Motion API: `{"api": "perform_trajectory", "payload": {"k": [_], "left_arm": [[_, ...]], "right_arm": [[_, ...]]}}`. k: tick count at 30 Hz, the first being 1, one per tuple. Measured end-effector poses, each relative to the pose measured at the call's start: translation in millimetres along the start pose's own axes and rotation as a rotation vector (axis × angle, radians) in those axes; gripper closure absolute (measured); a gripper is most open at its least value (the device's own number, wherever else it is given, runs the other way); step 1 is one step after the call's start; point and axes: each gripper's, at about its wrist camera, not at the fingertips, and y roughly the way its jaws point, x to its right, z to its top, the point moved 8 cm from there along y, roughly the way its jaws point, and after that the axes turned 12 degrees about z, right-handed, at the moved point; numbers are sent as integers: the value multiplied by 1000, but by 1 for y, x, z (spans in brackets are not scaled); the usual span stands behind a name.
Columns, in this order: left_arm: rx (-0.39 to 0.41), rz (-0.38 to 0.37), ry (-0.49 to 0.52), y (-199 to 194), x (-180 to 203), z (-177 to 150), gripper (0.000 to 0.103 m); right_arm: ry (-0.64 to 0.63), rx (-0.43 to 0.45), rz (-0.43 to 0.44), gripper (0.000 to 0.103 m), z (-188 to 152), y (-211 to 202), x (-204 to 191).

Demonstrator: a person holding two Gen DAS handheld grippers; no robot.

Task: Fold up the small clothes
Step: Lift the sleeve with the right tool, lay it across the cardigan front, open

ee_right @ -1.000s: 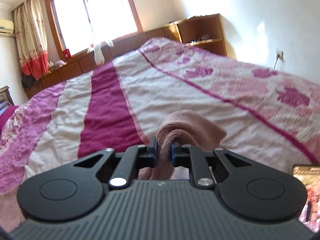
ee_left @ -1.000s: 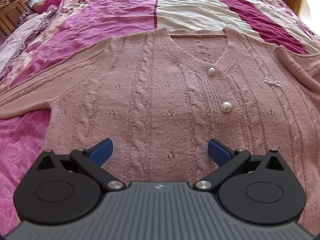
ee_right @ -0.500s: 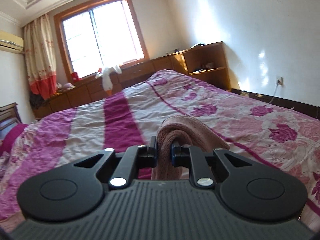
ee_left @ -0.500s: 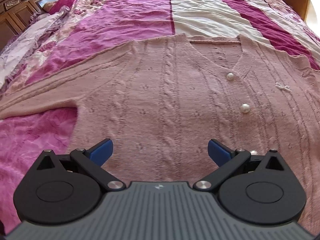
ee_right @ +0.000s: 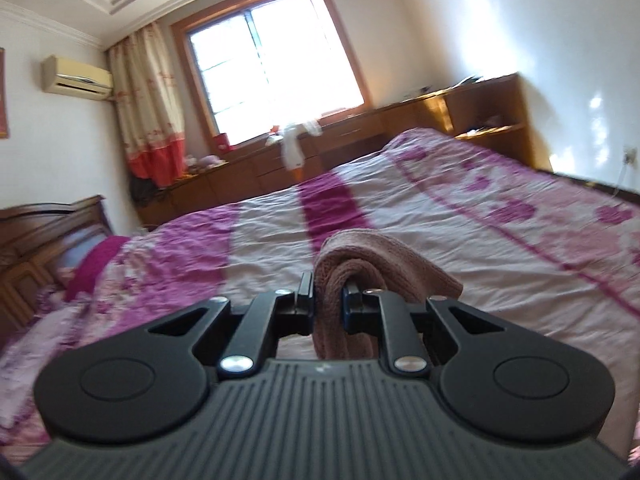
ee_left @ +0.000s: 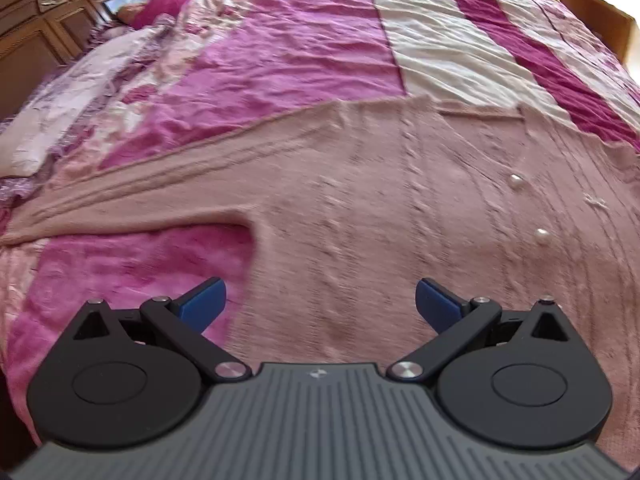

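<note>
**Cardigan spread on bed, one part lifted**

Cardigan, dusty pink and cable-knit, lies flat on the bedspread directly ahead of the left claw, whose blue-tipped jaws are spread wide with nothing between them. One sleeve extends to that claw's left; pearl buttons sit ahead to its right. The right claw is pinching a bunched fold of the pink knit, held above the bed, with a window far ahead.
</note>
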Motion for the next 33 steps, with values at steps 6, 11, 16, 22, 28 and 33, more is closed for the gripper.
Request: {"api": "perform_trajectory", "payload": {"k": [6,11,16,22,28,33], "left_arm": [[-8,25,-48,-3,-31,-2,0],[-16,25,-72,-2,-47,-11,0],[-3,48,-95,3,-62,-14,0],[24,64,-126,6,-82,-12,0],[32,87,-160,11,-102,-15,0],[15,99,-190,19,-116,-20,0]], "right_arm": [[-32,-24,99,87,-14,20,-57],[-51,-69,162,87,-33,42,-99],[-76,-138,194,87,-72,68,-135],[-100,-255,184,87,-140,100,-156],[-71,-354,199,87,-212,123,-164],[-1,-443,232,85,-257,131,-170]]}}
